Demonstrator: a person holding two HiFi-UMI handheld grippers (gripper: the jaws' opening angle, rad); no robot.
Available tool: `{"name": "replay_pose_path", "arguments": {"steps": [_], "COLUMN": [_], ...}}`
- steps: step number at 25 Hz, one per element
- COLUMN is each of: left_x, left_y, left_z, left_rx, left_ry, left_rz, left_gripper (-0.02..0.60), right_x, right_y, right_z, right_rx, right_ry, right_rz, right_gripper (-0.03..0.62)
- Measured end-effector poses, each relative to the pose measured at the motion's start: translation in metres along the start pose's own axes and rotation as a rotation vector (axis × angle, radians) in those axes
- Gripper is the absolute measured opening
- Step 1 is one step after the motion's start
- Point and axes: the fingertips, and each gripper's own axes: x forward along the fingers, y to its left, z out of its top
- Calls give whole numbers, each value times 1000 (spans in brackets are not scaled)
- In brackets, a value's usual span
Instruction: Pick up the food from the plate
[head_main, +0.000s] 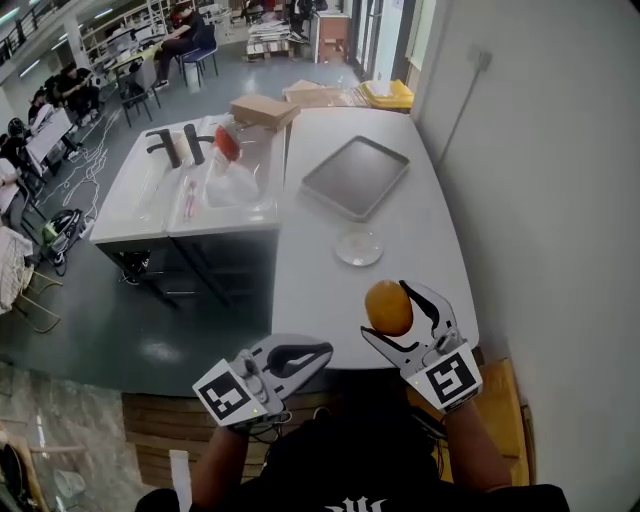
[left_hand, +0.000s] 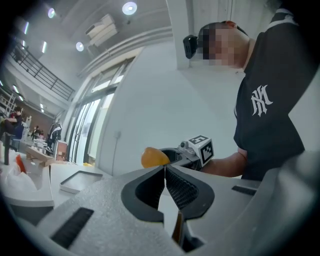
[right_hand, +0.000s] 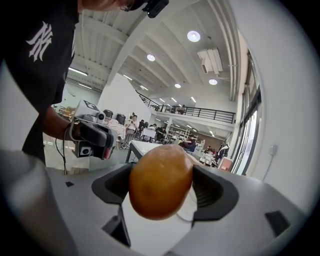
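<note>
My right gripper is shut on an orange-brown, bun-like piece of food, raised above the near edge of the white table. The right gripper view shows the food pressed between both pads. The small clear plate sits bare on the table beyond it. My left gripper is shut with nothing in it, low at the left near the table's front edge. In the left gripper view its jaws meet, and the food shows past them in the right gripper.
A grey tray lies on the table past the plate. To the left stands a white sink unit with two dark taps and a clear bag. Cardboard boxes sit at the far end. A white wall runs along the right. People sit at desks far off.
</note>
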Motion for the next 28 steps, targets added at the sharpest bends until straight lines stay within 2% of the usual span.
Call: {"name": "replay_pose_path", "arguments": {"steps": [2, 6, 14, 24, 28], "left_x": [-7, -10, -22, -33, -41], "left_y": [-15, -39, -53, -59, -47], "left_z": [6, 11, 12, -2, -8], "left_rx": [10, 13, 14, -41, -56], "left_ry": [-12, -11, -26, -41, -17], "left_rz": [-12, -45, -69, -14, 7], "left_gripper": [9, 9, 9, 9, 8], "right_x": [-22, -65, -82, -77, -61], "right_y": [19, 54, 99, 98, 93], "right_z": [9, 18, 9, 22, 15], "right_rx": [-50, -48, 112, 133, 203], "right_ry": [-21, -29, -14, -16, -26], "right_rz": [14, 35, 98, 161, 165], "right_gripper": [377, 377, 377, 377, 377]}}
